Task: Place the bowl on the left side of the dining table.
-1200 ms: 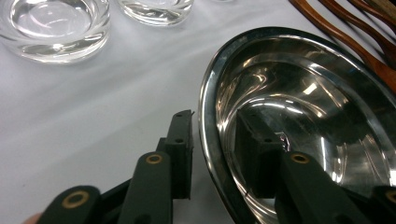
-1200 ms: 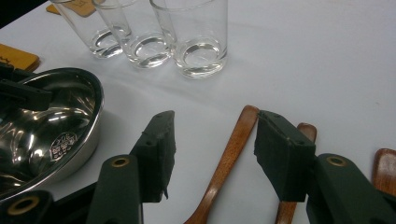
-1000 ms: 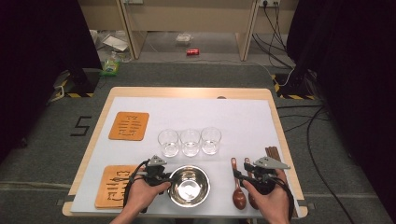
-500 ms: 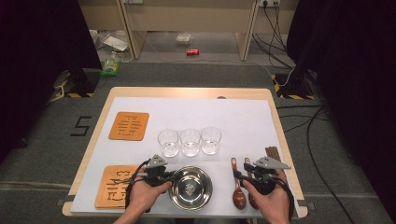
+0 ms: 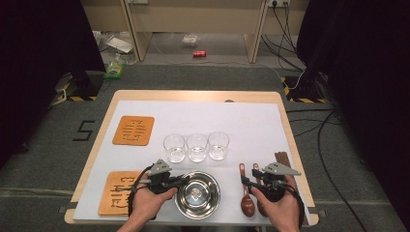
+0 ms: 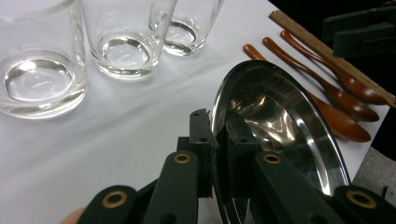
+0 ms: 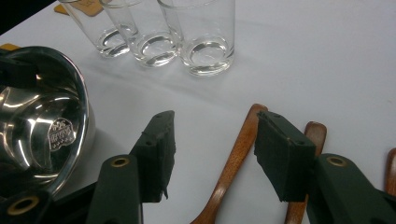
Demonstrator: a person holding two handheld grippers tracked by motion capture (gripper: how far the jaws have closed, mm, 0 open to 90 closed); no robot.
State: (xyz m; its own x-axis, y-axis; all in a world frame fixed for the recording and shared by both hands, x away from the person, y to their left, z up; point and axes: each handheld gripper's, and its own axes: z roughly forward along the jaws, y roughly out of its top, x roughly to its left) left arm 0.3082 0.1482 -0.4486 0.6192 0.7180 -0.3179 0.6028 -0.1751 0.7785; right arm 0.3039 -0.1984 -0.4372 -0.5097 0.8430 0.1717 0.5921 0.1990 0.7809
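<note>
Now my left claw (image 6: 215,140) has just been closing and pinches the near rim of the steel bowl (image 5: 197,194), one jaw inside, one outside, ready to lift. My right claw (image 7: 212,154) waits open, straddling a wooden spoon (image 7: 231,163) on the worktop (image 5: 251,125).

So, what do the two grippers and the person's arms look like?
Both the left gripper and the right gripper are black, each with two flat, blocky jaws. Brass-coloured rivets mark the jaw arms. A grey three-cornered plate sits on top of each, and a black cable trails from each. The forearms are bare: no sleeves or gloves show.
</note>
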